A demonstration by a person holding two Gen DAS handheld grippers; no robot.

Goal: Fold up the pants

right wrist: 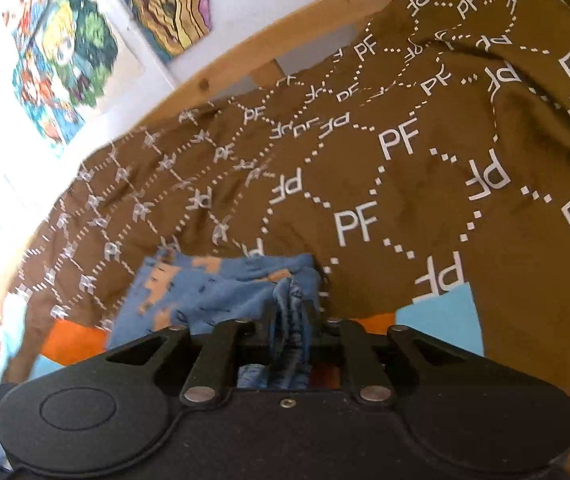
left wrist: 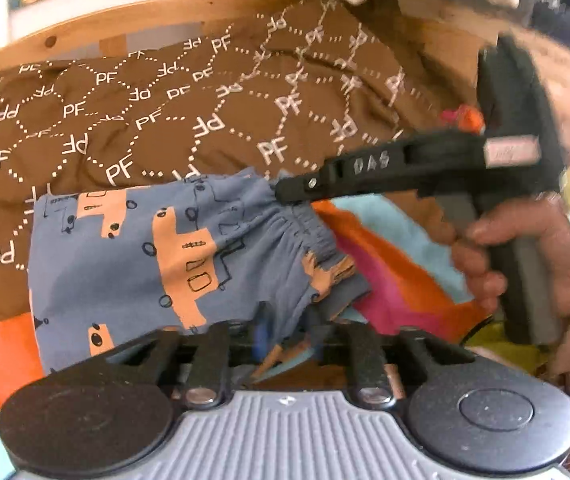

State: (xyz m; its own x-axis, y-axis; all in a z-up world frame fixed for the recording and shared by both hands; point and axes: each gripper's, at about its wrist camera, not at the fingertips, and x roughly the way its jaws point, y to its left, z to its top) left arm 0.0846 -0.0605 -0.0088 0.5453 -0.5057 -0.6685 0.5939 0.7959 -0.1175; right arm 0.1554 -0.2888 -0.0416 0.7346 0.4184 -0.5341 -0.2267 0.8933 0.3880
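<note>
Left wrist view: one pair of blue pants (left wrist: 173, 256) with orange prints lies mid-frame on one brown PF-lettered blanket (left wrist: 85, 120). The left gripper (left wrist: 285, 328) pinches its lower edge; the right gripper (left wrist: 285, 192) – one hand (left wrist: 525, 264) at right – clamps the waistband.

Right wrist view: the pants bunch at lower centre, fabric pinched between narrowed fingers; three posters (right wrist: 65, 60) upper left.

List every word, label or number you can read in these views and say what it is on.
"PF": printed over and over, some mirrored, across the brown blanket.
"DAS", or close to it: raised letters on the right gripper; blurred, so uncertain.
Pale label on the right gripper's body: too blurred to read.
Wall posters: no readable text.
</note>
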